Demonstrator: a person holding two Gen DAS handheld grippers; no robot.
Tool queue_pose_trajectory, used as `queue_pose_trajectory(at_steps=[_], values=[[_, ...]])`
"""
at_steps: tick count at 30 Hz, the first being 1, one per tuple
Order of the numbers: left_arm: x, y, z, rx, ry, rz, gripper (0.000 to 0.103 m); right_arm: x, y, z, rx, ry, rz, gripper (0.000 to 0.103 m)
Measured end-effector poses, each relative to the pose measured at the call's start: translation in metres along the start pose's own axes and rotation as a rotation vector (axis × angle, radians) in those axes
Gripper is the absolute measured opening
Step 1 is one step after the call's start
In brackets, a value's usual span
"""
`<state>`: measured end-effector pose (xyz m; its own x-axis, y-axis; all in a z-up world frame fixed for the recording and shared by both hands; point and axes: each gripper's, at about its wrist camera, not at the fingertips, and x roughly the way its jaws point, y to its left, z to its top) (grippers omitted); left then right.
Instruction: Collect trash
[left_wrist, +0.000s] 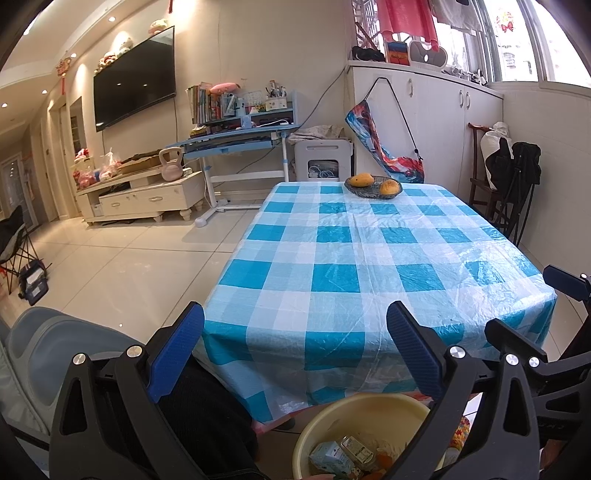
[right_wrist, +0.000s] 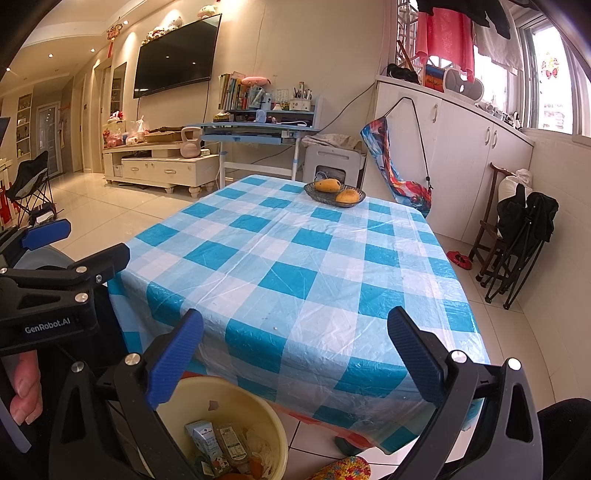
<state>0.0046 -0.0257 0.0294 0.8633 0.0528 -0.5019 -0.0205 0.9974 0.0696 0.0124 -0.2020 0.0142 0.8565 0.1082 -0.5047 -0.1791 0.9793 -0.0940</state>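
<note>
Left wrist view has the left gripper (left_wrist: 295, 343) with its blue pads spread wide and nothing between them, hanging above the near edge of the table (left_wrist: 369, 258). The right gripper (right_wrist: 295, 347) is likewise agape and empty in its own view. Below them, at 6 o'clock, sits a yellow basin (right_wrist: 275, 424) on the floor, touching nothing on the table; inside lie a small carton (right_wrist: 207, 439), a wrapper and what may be peels, though the fisheye rim blurs them. Outward, the checked cloth looks bare apart from a few specks near the middle and, at 12 o'clock, a dish of mangoes (right_wrist: 334, 192), which I judge is not trash. Collection seems essentially finished, with only crumbs left
</note>
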Motion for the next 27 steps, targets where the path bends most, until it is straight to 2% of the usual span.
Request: queue_pose_trajectory(at_steps=[9, 18, 27], values=[[0.001, 0.001, 0.000, -0.002, 0.006, -0.018, 0.095, 0.002, 0.001, -0.002, -0.019, 0.006, -0.023, 0.096], [-0.003, -0.001, 0.005, -0.011, 0.006, -0.045, 0.095, 0.003, -0.005, -0.002, -0.028, 0.009, -0.083, 0.096], [-0.016, -0.017, 0.013, 0.014, -0.004, -0.080, 0.095, -0.002, -0.015, 0.002, 0.008, -0.010, -0.101, 0.096]])
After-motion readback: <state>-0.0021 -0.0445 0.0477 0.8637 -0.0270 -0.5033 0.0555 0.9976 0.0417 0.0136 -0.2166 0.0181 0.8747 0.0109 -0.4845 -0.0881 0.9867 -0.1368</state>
